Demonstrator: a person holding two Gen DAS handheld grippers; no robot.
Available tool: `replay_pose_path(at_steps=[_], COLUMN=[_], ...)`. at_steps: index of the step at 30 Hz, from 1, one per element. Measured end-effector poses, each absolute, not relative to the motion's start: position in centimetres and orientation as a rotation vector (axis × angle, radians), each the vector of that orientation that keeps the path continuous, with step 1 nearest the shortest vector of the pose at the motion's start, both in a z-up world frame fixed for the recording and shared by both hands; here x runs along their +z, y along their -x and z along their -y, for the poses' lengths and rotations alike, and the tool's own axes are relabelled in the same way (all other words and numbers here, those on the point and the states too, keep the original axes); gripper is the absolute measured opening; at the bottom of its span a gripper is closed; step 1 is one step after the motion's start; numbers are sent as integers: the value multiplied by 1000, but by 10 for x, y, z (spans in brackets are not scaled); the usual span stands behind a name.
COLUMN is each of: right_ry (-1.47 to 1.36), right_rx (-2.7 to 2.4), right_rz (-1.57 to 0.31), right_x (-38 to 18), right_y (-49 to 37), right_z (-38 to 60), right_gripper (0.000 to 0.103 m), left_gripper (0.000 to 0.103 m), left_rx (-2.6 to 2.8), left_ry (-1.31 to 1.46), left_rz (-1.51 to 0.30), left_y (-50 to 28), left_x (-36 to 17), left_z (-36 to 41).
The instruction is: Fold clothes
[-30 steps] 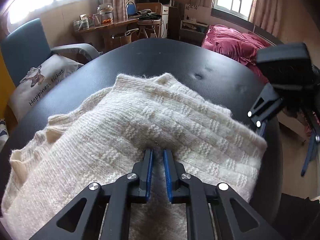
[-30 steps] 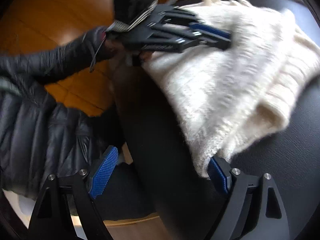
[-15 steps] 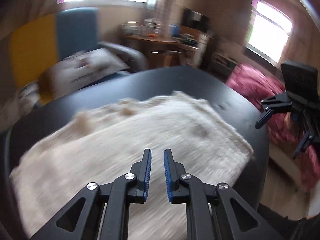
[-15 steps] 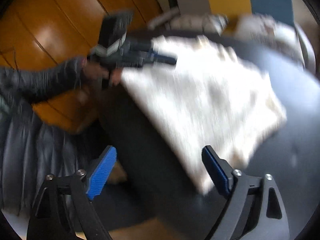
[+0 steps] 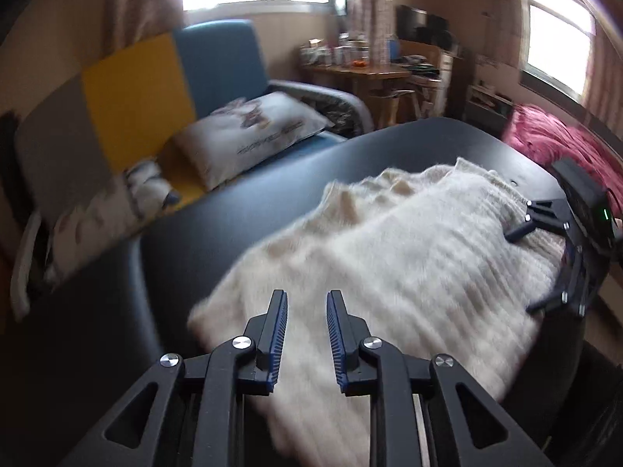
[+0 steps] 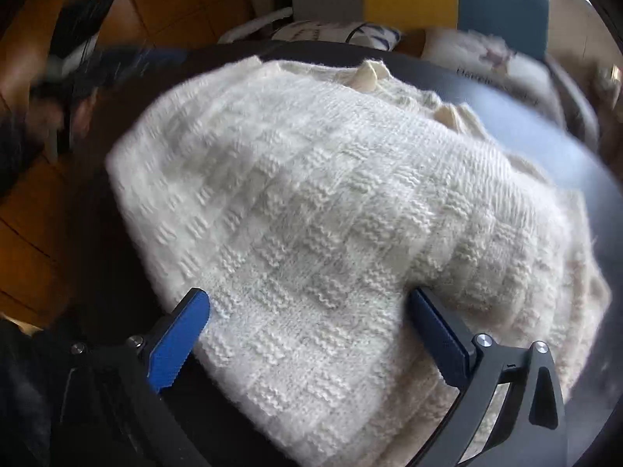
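Observation:
A cream knit sweater (image 5: 409,264) lies folded on the round black table (image 5: 233,233). My left gripper (image 5: 307,334) hovers over the sweater's near left corner, its blue pads a small gap apart and nothing between them. The right gripper (image 5: 529,268) shows at the sweater's right edge. In the right wrist view the sweater (image 6: 311,194) fills the frame. My right gripper (image 6: 309,330) is wide open and straddles the folded edge, one finger on each side of it. The left gripper (image 6: 105,62) is a blur at the far left rim of the table (image 6: 525,124).
A blue, yellow and grey sofa (image 5: 128,89) with a printed pillow (image 5: 253,128) stands behind the table. A cluttered wooden desk (image 5: 362,74) and a magenta blanket (image 5: 553,140) are further back. Wooden floor (image 6: 31,233) and a dark padded sleeve (image 6: 23,389) lie left of the table.
The left gripper lifted off the sweater, swung left and its fingers parted a little. The right gripper moved from the table's rim in over the sweater's folded edge.

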State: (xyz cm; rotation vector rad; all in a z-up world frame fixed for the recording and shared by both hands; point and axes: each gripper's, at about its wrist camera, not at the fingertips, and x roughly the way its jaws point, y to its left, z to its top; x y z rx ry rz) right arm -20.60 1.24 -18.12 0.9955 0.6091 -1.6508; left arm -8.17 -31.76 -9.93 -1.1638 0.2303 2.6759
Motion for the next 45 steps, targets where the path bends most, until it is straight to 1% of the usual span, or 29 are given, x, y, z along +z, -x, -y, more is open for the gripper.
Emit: replay_pose_path(at_steps=[1, 3, 5, 8, 13, 16, 21, 26, 28, 29, 30, 33, 39, 41, 45], right_ry=[-984, -1009, -1044, -1044, -967, -970, -994, -962, -970, -976, -982, -989, -849, -853, -956], right_rx=[-1660, -1662, -1657, -1627, -1600, -1588, -1574, -1581, -1586, -1591, -1597, -1611, -1673, -1729, -1851], right_rz=[-626, -577, -481, -465, -565, -550, -498, -563, -574, -580, -585, -550, -517, -517, -531], right_x=[-183, -181, -177, -176, -181, -182, -178, -180, -179, -177, -175, -161, -125, -128, -155], right_y=[204, 209, 218, 221, 211, 215, 220, 213, 212, 212, 211, 210, 200, 209, 232], right_z=[-11, -14, -21, -19, -15, -13, -17, -14, -12, -11, -10, -11, -16, -12, -4], right_gripper=[103, 103, 103, 103, 103, 103, 103, 103, 103, 103, 103, 102, 102, 102, 102], left_gripper=[21, 21, 21, 21, 26, 29, 31, 31, 19, 11, 8, 7, 7, 7, 7], left_rx=[2659, 2605, 2511, 2377, 2110, 2017, 1968, 1985, 2021, 2038, 2056, 2107, 2203, 2232, 2303], left_ry=[1158, 1139, 1137, 1196, 1316, 1362, 1405, 1390, 1357, 1340, 1324, 1272, 1207, 1210, 1235], left_rz=[-270, -352, -377, -395, -306, -245, -251, -245, -244, -243, -243, -240, -236, -235, -220], left_y=[95, 118, 139, 165, 180, 189, 202, 197, 191, 188, 185, 176, 171, 177, 189], left_x=[-101, -104, -111, -125, -138, -140, -147, -146, -140, -138, -135, -127, -118, -118, -128], left_z=[312, 299, 286, 274, 281, 288, 284, 281, 281, 282, 282, 282, 282, 282, 286])
